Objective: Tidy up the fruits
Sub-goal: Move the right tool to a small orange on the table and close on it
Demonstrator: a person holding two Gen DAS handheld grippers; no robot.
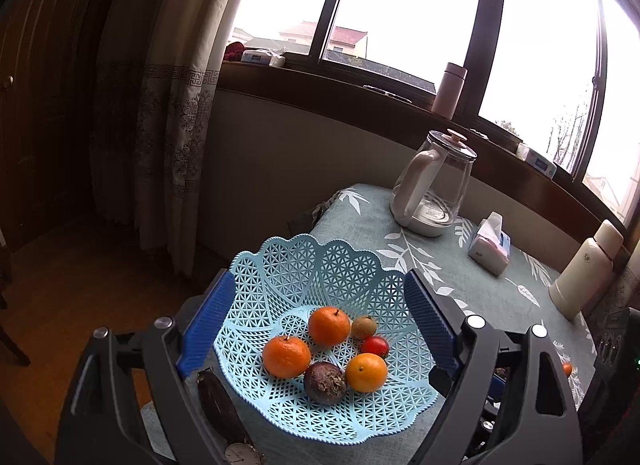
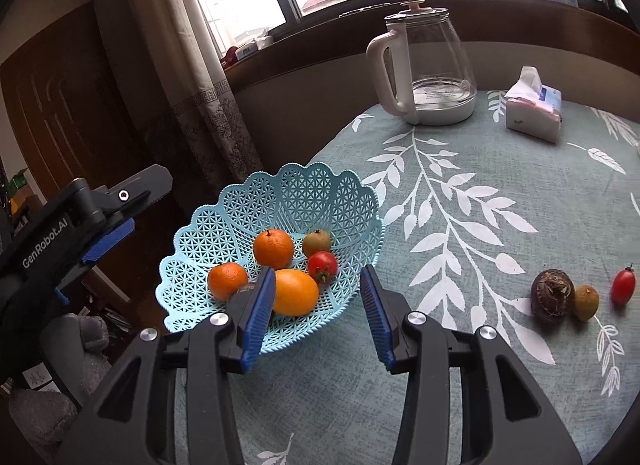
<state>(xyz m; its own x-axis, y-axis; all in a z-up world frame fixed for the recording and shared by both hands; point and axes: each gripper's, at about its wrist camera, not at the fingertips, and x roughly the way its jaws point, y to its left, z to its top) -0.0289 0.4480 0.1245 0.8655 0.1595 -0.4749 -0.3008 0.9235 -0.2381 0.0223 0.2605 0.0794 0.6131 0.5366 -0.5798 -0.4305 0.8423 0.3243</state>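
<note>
Sorting is partly done: basket [image 2: 276, 249] at the tabletop's left edge holds six fruits. Both grippers, left gripper [image 1: 316, 329] and right gripper [image 2: 316, 313], have jaws wide open and empty. Three fruits [image 2: 580, 297] remain loose toward the right edge.

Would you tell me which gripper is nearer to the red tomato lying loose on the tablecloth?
Right. The right gripper hangs by the basket, the tomato off to its right. The left gripper sits beyond the basket's far side.

"GenRobot.AI" is printed on the left hand-held gripper [image 2: 110, 239].
</note>
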